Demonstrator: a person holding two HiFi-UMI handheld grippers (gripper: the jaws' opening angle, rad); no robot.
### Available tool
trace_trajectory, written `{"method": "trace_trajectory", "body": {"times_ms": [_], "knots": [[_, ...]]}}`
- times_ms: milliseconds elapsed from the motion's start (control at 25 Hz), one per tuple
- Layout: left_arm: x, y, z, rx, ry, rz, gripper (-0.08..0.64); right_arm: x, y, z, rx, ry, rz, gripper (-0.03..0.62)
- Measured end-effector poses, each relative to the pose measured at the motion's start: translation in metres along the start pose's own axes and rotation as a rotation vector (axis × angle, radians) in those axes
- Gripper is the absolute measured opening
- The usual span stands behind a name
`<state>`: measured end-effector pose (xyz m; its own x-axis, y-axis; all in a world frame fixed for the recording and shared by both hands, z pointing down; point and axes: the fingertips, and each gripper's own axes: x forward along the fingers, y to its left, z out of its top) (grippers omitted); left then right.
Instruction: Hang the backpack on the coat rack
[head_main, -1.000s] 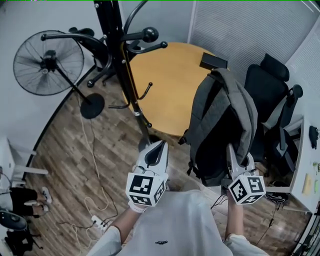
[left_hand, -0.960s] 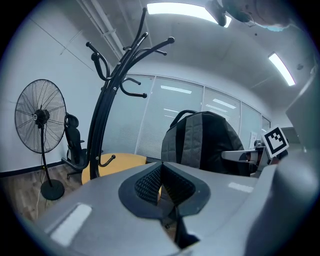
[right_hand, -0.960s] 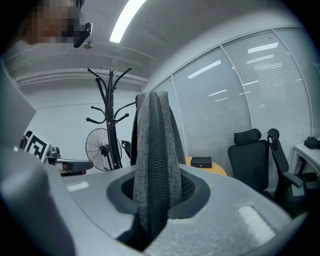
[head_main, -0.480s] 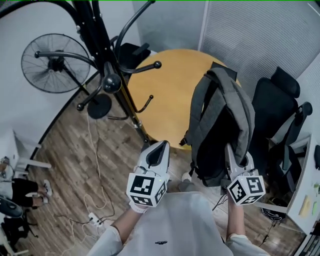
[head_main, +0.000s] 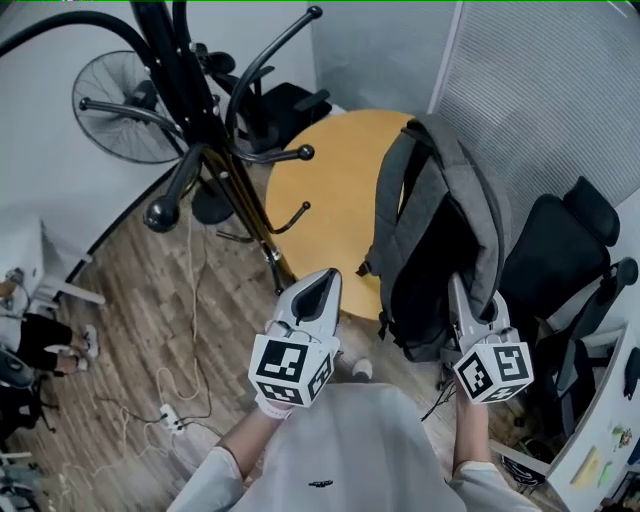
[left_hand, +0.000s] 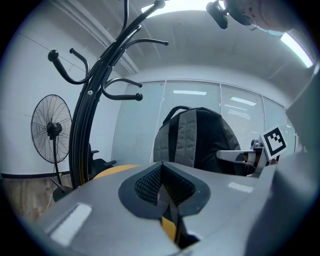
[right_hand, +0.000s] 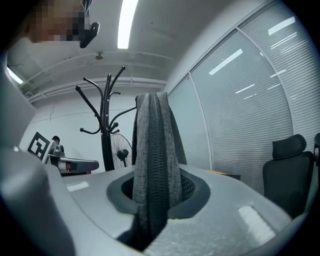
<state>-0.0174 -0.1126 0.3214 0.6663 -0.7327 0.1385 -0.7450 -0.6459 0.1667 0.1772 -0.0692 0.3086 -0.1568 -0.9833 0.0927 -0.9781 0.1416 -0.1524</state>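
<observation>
Head view: coat rack (head_main: 200, 130) stands at upper left, its foot on the floor just left of the round table (head_main: 330, 190), which fills the upper centre. Fan (head_main: 125, 115) sits behind the rack, further to upper left. Backpack (head_main: 440, 250) hangs right of centre, in front of the table's right edge and left of the office chair (head_main: 565, 255) at the right edge. Your right gripper (head_main: 457, 290) is directly below the backpack at lower right, with the pack's fabric between its jaws. Your left gripper (head_main: 320, 285) is at lower centre, left of the backpack and apart from it. Power strip (head_main: 166, 416) lies on the floor at lower left.
</observation>
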Motion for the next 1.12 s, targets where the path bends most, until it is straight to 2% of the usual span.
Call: {"method": "trace_trajectory", "body": {"times_ms": [560, 1120], "knots": [[0.031, -0.011, 0.039, 0.092, -0.052, 0.11, 0.017, 0.064, -0.02, 0.041, -0.028, -0.074, 0.165, 0.084], [0.055, 0.013, 0.077, 0.076, -0.087, 0.121, 0.017, 0.121, 0.0, 0.084, -0.022, -0.127, 0.238, 0.084]]}}
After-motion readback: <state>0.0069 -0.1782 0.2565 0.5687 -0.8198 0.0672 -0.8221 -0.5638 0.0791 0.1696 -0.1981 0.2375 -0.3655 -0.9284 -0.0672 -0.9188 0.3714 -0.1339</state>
